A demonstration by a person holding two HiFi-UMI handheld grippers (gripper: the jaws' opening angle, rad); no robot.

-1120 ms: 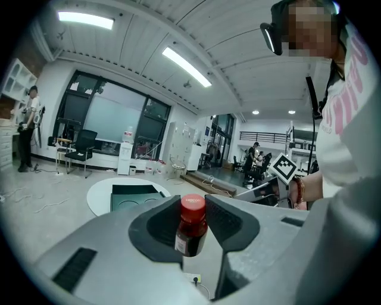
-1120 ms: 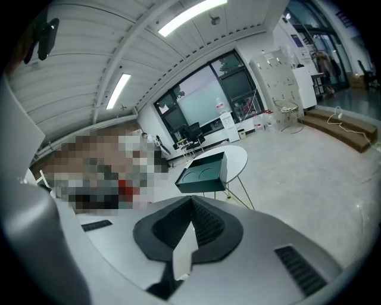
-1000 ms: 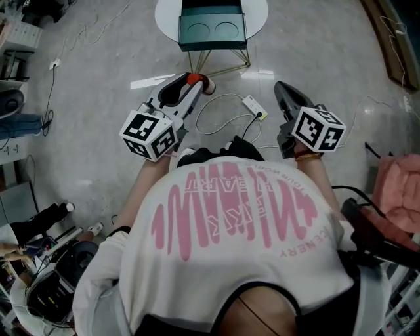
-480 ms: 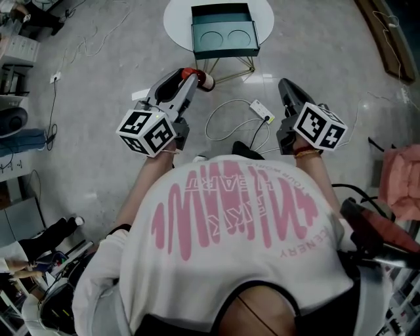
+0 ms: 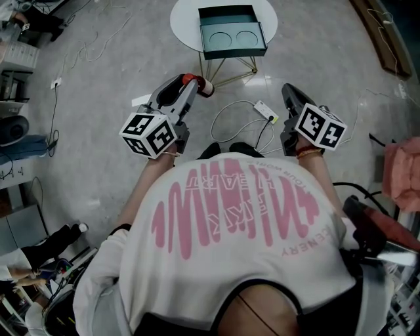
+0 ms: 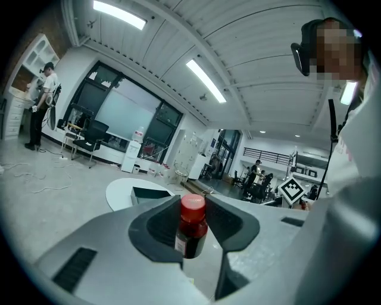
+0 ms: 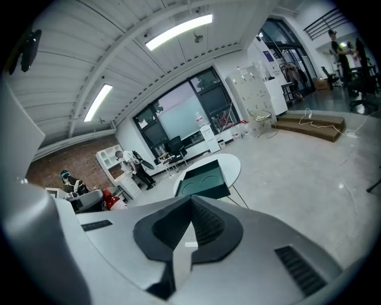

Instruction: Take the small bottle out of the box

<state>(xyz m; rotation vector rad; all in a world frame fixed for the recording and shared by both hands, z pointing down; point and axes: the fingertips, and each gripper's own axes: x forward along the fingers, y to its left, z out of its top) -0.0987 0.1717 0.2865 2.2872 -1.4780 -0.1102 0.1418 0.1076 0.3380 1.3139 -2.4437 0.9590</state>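
1. One small bottle (image 6: 191, 229), dark with a red cap and a pale label, is clamped between the jaws of the left gripper (image 6: 194, 221). The pads press on its body just below the cap. In the head view it is held in the air at the left, nearer the person than the table and clear of the box.
2. The grip looks narrow, so a slackened squeeze or a quick swing could let the bottle slide out. It would then drop to the hard floor, where a white cable (image 5: 230, 121) lies loose near the person's feet.
3. Two round recesses show in the teal box (image 5: 233, 51), which stands open on the round white table (image 5: 186, 20) at the far middle. Both recesses look empty, so I judge the removal itself done, and only a safe set-down remains.
4. A set-down on the table's edge could nudge the box or tip the bottle over, since it is tall for its base.
5. The right gripper (image 7: 189, 220) is at the right with its jaws pressed together on nothing. It is well apart from the bottle, so it gives no support if the left grip fails.
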